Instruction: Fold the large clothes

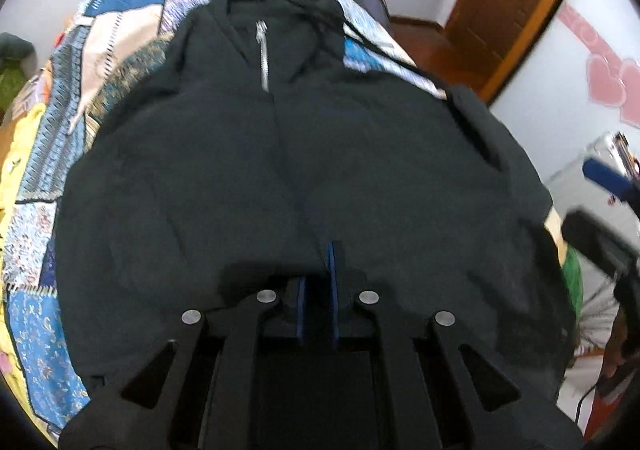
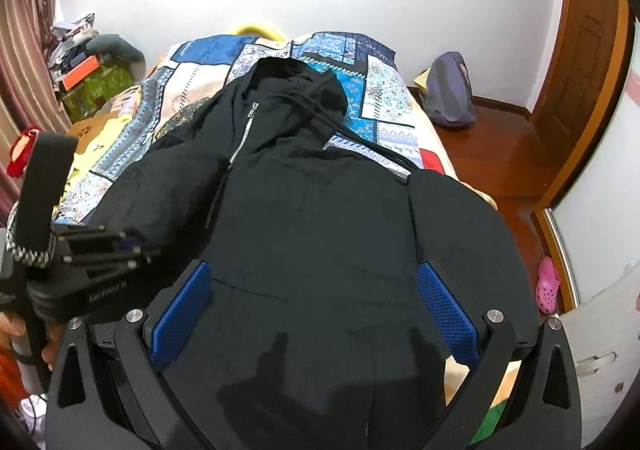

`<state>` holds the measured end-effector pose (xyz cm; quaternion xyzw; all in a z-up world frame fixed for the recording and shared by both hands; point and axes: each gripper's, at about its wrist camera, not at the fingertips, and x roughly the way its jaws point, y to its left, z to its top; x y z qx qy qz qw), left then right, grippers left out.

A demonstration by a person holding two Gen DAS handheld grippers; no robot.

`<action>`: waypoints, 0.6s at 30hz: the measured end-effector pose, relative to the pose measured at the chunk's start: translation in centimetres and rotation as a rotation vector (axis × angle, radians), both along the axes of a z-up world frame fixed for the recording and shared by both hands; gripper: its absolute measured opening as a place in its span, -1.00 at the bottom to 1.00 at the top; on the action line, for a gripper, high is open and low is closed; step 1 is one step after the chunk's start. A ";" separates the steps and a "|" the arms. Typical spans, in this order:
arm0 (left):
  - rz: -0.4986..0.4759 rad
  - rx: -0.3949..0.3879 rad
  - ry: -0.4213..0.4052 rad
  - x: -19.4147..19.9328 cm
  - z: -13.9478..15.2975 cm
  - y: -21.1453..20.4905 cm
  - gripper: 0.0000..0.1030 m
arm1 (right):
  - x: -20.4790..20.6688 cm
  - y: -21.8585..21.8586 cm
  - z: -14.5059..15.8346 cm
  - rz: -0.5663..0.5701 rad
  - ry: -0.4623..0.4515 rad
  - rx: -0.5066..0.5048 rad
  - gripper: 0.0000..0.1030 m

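A large black hooded jacket (image 2: 320,218) with a silver zipper lies spread on a bed, hood at the far end; it also fills the left wrist view (image 1: 280,170). My left gripper (image 1: 320,282) is shut on the jacket's near hem, with dark cloth pinched between its blue pads; it also shows at the left of the right wrist view (image 2: 132,246). My right gripper (image 2: 316,290) is open, its blue pads (image 2: 444,310) wide apart just above the jacket's lower front. Its tip shows at the right edge of the left wrist view (image 1: 608,174).
The bed carries a blue patchwork quilt (image 2: 360,90). A purple bag (image 2: 450,90) sits on the wooden floor at the far right, beside a wooden door (image 2: 584,50). A pink shoe (image 2: 546,284) lies at the right. Cluttered boxes (image 2: 88,78) stand at the far left.
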<state>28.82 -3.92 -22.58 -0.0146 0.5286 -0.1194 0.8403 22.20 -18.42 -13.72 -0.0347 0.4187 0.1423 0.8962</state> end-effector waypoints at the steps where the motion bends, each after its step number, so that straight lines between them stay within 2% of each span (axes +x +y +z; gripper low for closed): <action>1: -0.011 -0.021 0.023 -0.5 -0.2 0.2 -0.77 | 0.0 0.0 0.0 0.002 -0.001 -0.004 0.98; 4: -0.017 -0.075 0.041 -1.4 0.0 1.2 -0.62 | 0.0 0.7 0.3 0.015 -0.008 -0.020 0.98; 6: -0.011 -0.093 0.034 -2.1 0.7 2.1 -0.33 | 0.0 1.5 0.7 0.028 -0.016 -0.030 0.98; 9: 0.007 -0.102 -0.020 -3.4 2.4 3.9 -0.06 | -0.1 3.0 1.3 0.058 -0.032 -0.041 0.98; 14: 0.081 -0.085 -0.111 -5.0 5.2 8.9 0.00 | -0.2 6.8 1.7 0.142 -0.053 -0.079 0.98; 18: 0.158 -0.012 -0.163 -5.9 5.9 13.2 0.06 | -0.1 10.6 1.0 0.226 -0.044 -0.105 0.98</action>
